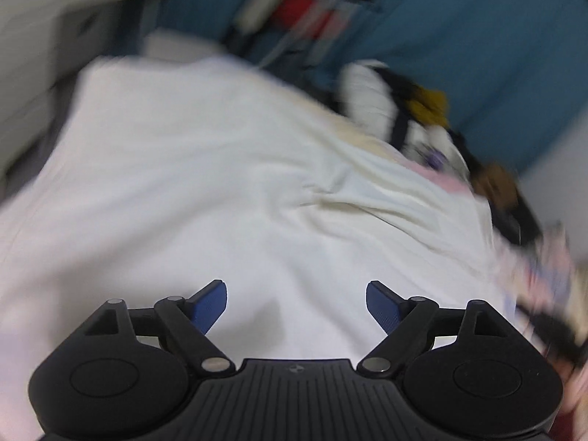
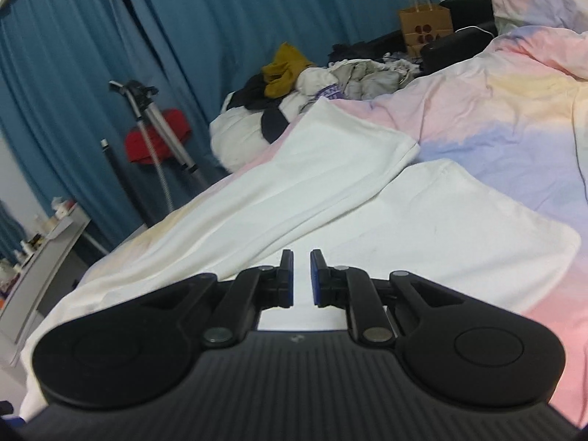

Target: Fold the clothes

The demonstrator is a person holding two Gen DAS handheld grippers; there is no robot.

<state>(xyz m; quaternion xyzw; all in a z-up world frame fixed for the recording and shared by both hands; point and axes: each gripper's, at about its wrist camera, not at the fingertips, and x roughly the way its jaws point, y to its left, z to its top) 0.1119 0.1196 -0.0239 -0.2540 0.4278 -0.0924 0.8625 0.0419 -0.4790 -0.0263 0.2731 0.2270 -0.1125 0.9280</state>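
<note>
A white garment (image 2: 330, 183) lies spread on the bed, two long panels reaching away from me in the right wrist view. My right gripper (image 2: 301, 275) sits low over its near end. The jaws stand almost together, and the narrow slit between them shows only white. Whether cloth is pinched there I cannot tell. The left wrist view is blurred by motion. In it my left gripper (image 1: 296, 305) hovers open above a broad, creased stretch of the white garment (image 1: 183, 169), its blue pads (image 1: 209, 305) wide apart with nothing between them.
The bed has a pastel pink, blue and yellow cover (image 2: 496, 110). A heap of mixed clothes (image 2: 294, 84) lies at its far edge, with a brown paper bag (image 2: 426, 25) behind. Blue curtains (image 2: 110, 36), a tripod (image 2: 154, 121) and a white shelf (image 2: 47, 257) stand to the left.
</note>
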